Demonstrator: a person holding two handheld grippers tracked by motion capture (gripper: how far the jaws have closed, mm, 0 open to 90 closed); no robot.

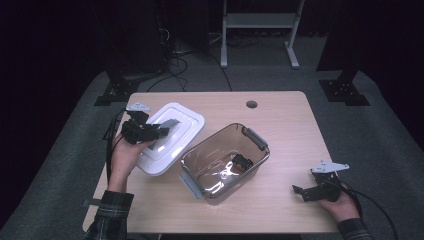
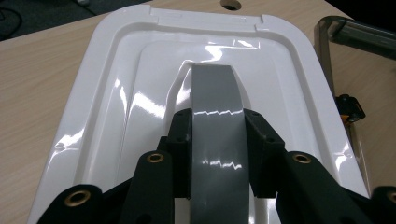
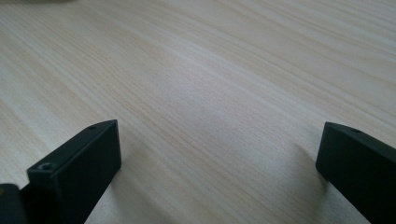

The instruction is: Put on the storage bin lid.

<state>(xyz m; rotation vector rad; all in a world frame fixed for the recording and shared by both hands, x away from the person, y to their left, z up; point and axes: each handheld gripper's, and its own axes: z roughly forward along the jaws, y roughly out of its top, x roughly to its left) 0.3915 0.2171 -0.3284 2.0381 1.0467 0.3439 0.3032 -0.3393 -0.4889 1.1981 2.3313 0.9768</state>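
A white plastic lid (image 1: 176, 135) with a grey handle (image 2: 217, 116) is held up at a tilt over the table's left half. My left gripper (image 1: 159, 133) is shut on that grey handle, its black jaws pressing the strip from both sides in the left gripper view (image 2: 217, 140). To the lid's right stands a clear smoky bin (image 1: 197, 156) with grey latches, and a small black and orange object (image 1: 242, 162) lies inside it. My right gripper (image 1: 300, 192) rests low at the table's right front, open, with bare wood between its jaws (image 3: 219, 154).
The wooden table (image 1: 285, 115) has a round cable hole (image 1: 251, 104) near its far edge. Beyond the table are dark stands, cables on the floor and a white frame (image 1: 260, 30). The bin's rim (image 2: 348, 30) lies close to the lid's right edge.
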